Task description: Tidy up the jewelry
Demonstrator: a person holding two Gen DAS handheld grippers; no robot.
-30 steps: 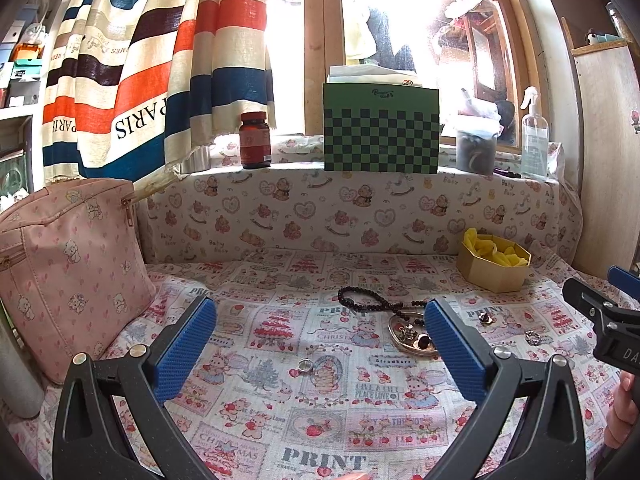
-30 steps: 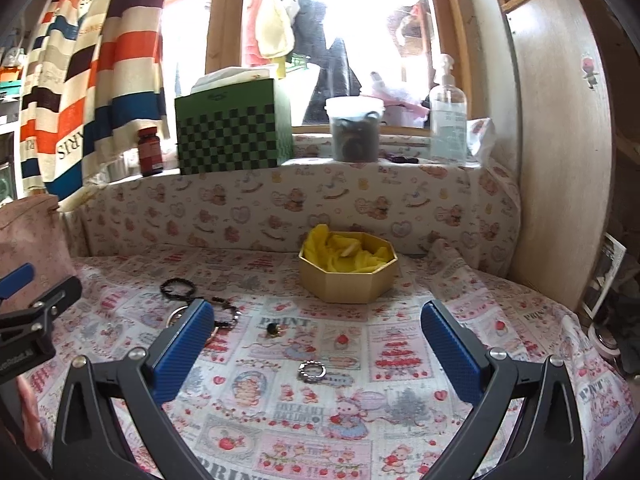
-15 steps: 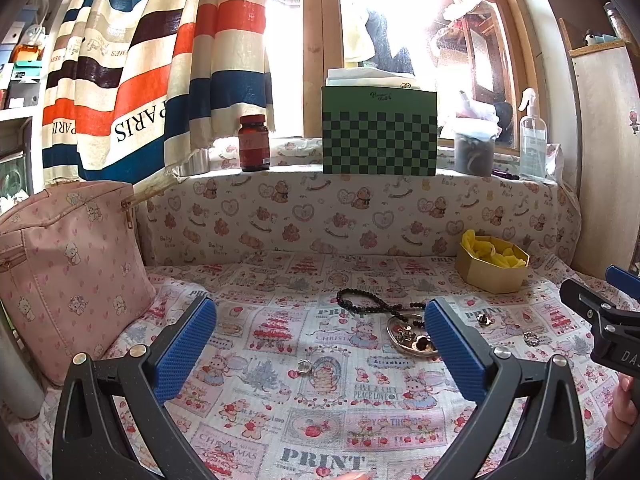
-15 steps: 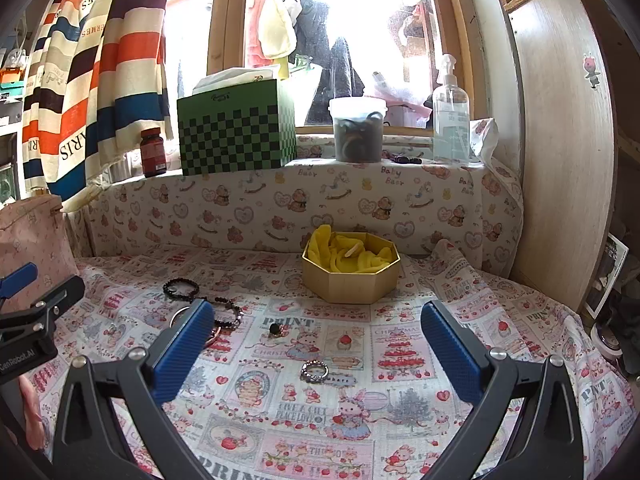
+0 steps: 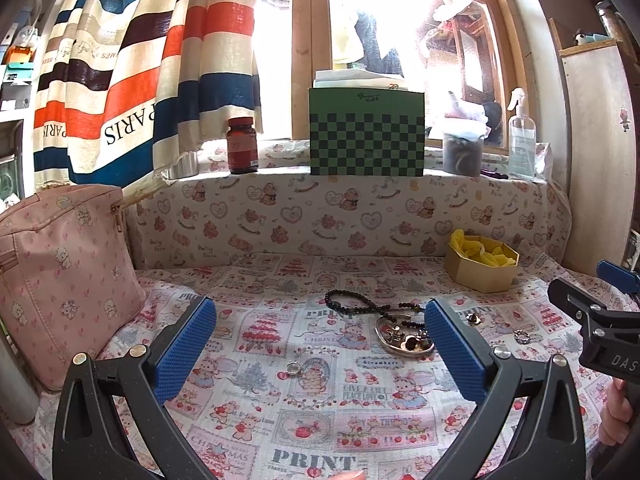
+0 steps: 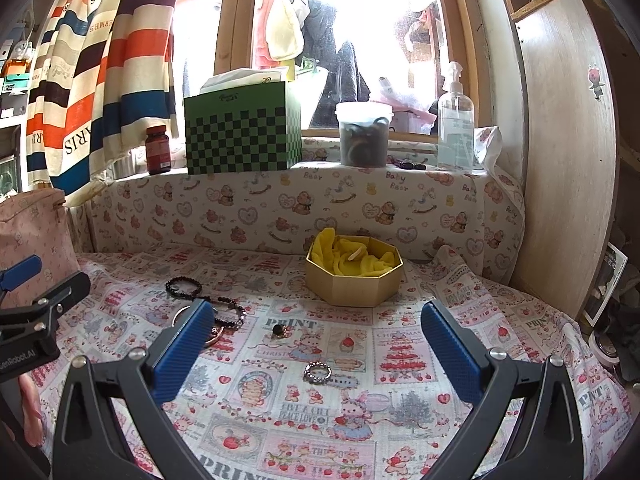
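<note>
Jewelry [image 6: 317,372] lies untouched; both grippers' fingers [image 5: 182,350] [image 6: 450,350] spread wide, empty.

A home bedroom nook — striped curtain [image 5: 132,60], teddy-print cloth [image 5: 320,400], pink bag [image 5: 60,276] by the window.

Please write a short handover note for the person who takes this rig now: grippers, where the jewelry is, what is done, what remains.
Left gripper: open, empty. Right gripper: open, empty.
Gold box with yellow lining: no jewelry visible inside.
On the cloth: black bead strand, small dish with little pieces, beaded ring, dark-stone ring, small ring.
Done: nothing visibly sorted. Left: all pieces.
</note>
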